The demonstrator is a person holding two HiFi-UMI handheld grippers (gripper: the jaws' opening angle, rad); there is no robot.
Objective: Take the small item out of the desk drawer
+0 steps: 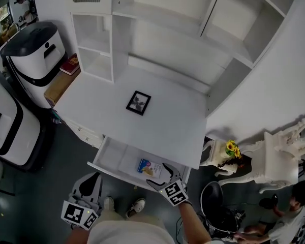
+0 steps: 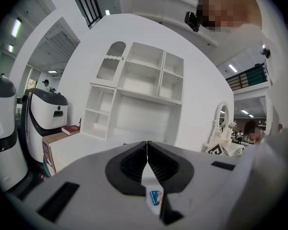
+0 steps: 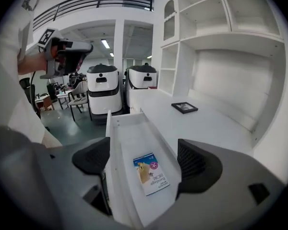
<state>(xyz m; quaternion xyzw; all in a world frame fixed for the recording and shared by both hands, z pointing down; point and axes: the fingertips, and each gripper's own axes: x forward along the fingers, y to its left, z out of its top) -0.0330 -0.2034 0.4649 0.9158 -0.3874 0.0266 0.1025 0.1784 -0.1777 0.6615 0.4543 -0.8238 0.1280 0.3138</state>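
Two hand-held grippers showed at the bottom of the head view, but only one was near the job. The small blue and white packet [image 1: 148,166] lay flat inside the open white drawer [image 1: 112,155]. The drawer stuck out from the front of the white counter [image 1: 117,93], in the lower middle of the frame. The right hand-held gripper [image 1: 160,176] hung just over the right end of that drawer, with the packet just to its upper left.

In the right gripper view the packet [image 3: 151,174] sat in the lower middle, down between the two jaws. Its long side ran along the drawer [image 3: 116,152], almost the same way the right hand-held gripper [image 3: 143,150] pointed. Those jaws were spread wide, one on each side of the drawer, and they held nothing. I think the next move would be a short drop onto the packet, then a squeeze across its short side.

The left hand-held gripper [image 1: 91,183] was at the lower left, well apart from the packet. Its own view showed the left hand-held gripper [image 2: 147,150] with jaws pressed together and nothing between them. A small black picture frame [image 1: 138,102] lay on the counter, mid-frame.
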